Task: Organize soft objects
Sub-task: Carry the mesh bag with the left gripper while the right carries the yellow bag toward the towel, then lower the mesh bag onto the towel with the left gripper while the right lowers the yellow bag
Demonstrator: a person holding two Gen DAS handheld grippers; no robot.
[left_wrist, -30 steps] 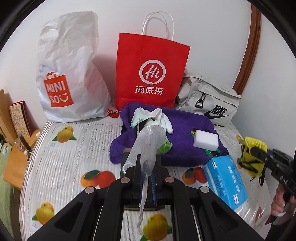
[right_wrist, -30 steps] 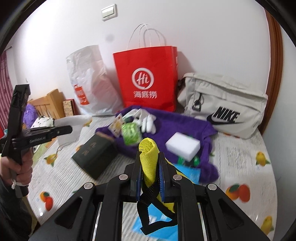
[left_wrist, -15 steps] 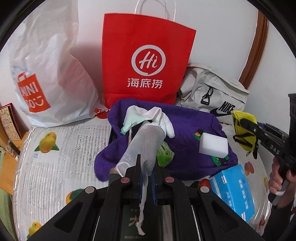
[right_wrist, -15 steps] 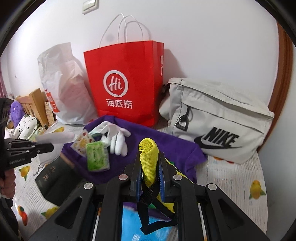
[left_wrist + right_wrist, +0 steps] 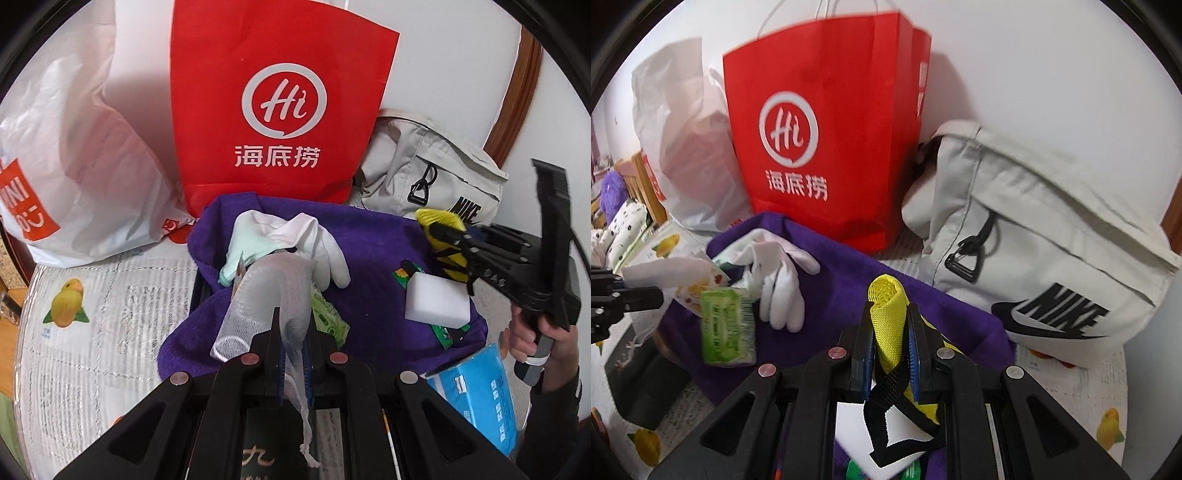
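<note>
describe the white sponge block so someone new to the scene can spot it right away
Start at the red paper bag against the wall; a purple towel lies spread in front of it. The white sponge block sits near the towel's right edge. Unlike the limp white gloves nearby, it is a plain, hard-edged rectangular slab.

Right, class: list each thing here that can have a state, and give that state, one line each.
Left gripper: shut on white mesh pouch.
Right gripper: shut on yellow mesh item.
Red paper bag: upright, against the wall.
Grey Nike bag: lying down; zip not visible.
White gloves: crumpled on purple towel.
</note>
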